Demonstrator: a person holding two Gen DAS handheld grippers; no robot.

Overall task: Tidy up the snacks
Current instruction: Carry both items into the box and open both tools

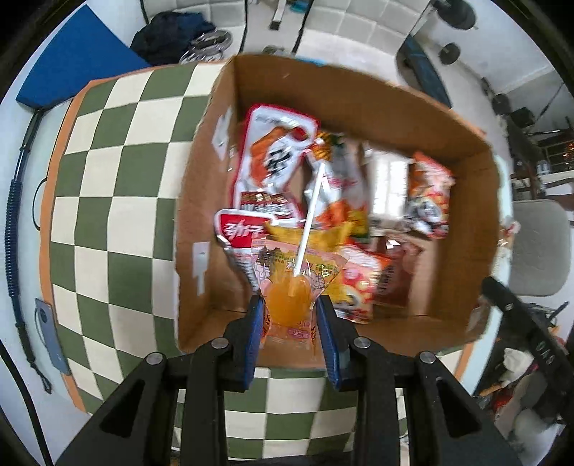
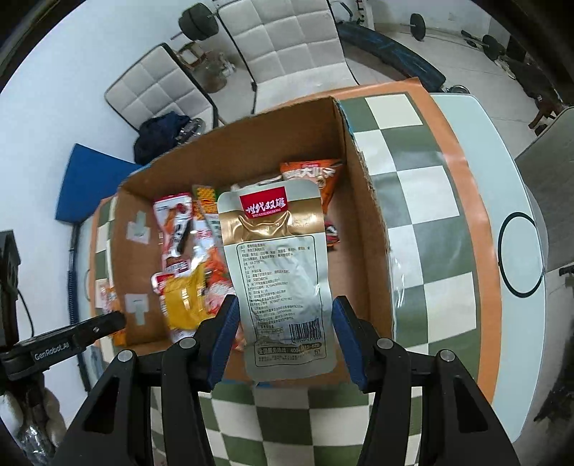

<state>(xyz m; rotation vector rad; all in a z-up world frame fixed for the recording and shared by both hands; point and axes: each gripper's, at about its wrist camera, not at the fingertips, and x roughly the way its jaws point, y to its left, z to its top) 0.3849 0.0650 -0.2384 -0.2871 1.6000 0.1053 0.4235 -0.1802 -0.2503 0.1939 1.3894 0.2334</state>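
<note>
Left wrist view: the left gripper (image 1: 290, 315) was seen clenched on an orange lollipop (image 1: 289, 300) in its clear wrapper, the blue pads pressed against either side of the candy and the white stick pointing away ahead of the fingers. The cardboard box (image 1: 362, 104), already part filled with snack packets (image 1: 272, 161), lay directly beyond the fingertips, its near wall just under them.

In the right wrist view, the right gripper (image 2: 283, 335) was seen grasping a silver pouch (image 2: 283, 272) by its lower edges, the pouch reaching forward over the same box (image 2: 229, 143), whose near rim sat just below the jaws.

Several slips were judged possible. The wrapper is slick and the candy rounded, so the lollipop could squirt out of the pads if they were jolted. The pouch, held only at its edges, could bow and slide free, or catch on the box rim and fall onto the checked tablecloth (image 2: 423, 186). With both tools over one box, a collision was also judged possible; the other tool's black arm (image 2: 68, 340) stood close to the left of the right jaws.

Packets standing on end inside the box were judged likely to obstruct a flat landing. Beyond the table, padded chairs (image 2: 287, 39) and weights (image 2: 199, 23) stood well apart.
</note>
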